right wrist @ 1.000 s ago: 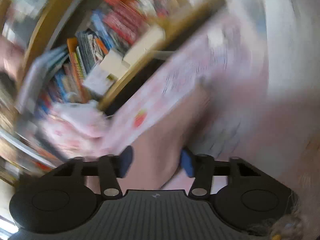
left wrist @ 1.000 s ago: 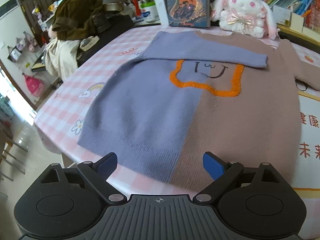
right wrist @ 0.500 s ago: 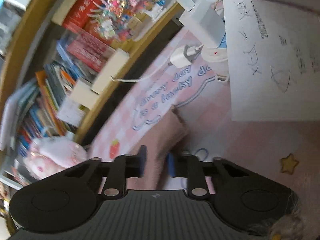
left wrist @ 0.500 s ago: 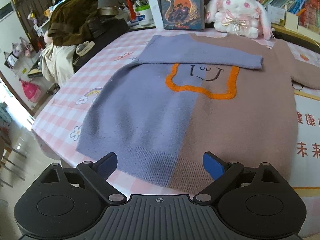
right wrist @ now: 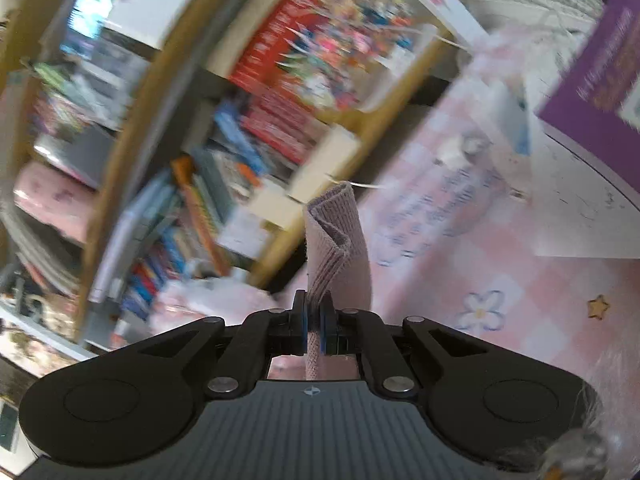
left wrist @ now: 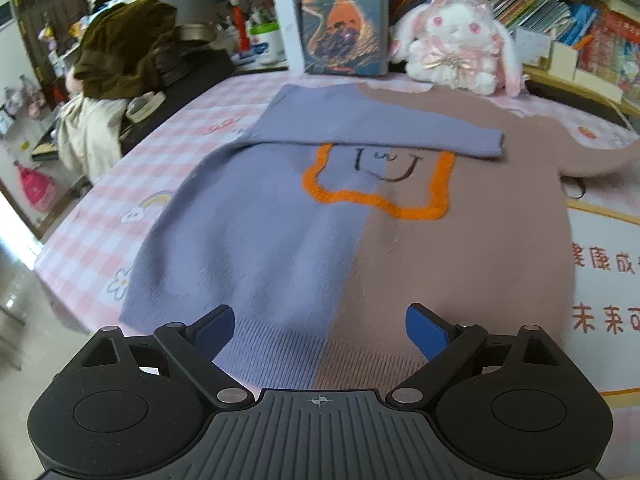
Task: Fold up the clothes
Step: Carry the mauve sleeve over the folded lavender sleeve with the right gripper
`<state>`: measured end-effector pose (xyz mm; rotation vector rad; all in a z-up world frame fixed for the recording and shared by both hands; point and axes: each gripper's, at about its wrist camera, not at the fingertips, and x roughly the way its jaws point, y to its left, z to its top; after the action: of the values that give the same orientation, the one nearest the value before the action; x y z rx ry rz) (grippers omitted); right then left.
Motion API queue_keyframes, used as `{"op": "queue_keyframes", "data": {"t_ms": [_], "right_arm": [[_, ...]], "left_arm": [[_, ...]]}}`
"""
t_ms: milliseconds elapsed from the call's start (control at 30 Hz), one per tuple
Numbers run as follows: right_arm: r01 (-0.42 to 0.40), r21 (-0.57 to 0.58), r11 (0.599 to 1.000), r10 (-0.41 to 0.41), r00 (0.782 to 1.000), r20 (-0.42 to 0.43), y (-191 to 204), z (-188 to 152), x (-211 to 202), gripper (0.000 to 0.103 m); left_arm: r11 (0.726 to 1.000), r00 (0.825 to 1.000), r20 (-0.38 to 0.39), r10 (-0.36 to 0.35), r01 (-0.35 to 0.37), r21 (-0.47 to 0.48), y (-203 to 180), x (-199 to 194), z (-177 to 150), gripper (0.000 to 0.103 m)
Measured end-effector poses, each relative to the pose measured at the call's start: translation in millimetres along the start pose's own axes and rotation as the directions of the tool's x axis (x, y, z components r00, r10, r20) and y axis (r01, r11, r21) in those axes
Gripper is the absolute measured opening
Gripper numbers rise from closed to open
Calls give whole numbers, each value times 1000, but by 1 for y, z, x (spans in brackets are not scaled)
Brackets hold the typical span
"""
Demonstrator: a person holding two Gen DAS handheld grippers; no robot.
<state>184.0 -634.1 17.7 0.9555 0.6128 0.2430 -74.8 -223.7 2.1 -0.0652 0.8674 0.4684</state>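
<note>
Now that the right gripper [right wrist: 314, 330] has clamped shut on the brown sleeve cuff [right wrist: 334, 236], it is lifting it off the pink tablecloth [right wrist: 520, 308] toward the sweater [left wrist: 320, 232] for folding, while the left gripper [left wrist: 320, 330] is waiting open above the hem.

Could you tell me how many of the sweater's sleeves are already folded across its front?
1. The purple sleeve lies folded across the sweater's chest. The brown sleeve still stretches out sideways, its cuff pinched in the right tool.
</note>
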Motion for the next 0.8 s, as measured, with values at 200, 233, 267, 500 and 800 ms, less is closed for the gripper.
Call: {"op": "queue_keyframes", "data": {"t_ms": [200, 233, 267, 500, 800], "right_arm": [[-105, -29, 994, 106, 994, 15, 52, -14, -7, 5], [-118, -40, 992, 118, 993, 13, 64, -20, -4, 5], [-130, -50, 990, 131, 991, 12, 75, -26, -2, 5], [-179, -134, 975, 181, 983, 4, 157, -78, 15, 5], [-178, -192, 965, 164, 983, -86, 234, -177, 81, 5]], "left_arm": [[997, 996, 53, -71, 72, -21, 20, 6, 4, 95], [996, 994, 64, -86, 87, -20, 26, 8, 5, 95], [995, 992, 74, -100, 102, -18, 32, 10, 6, 95], [988, 978, 135, -157, 157, 10, 94, 29, 29, 96], [988, 971, 179, -157, 154, 30, 182, 44, 37, 96]]}}
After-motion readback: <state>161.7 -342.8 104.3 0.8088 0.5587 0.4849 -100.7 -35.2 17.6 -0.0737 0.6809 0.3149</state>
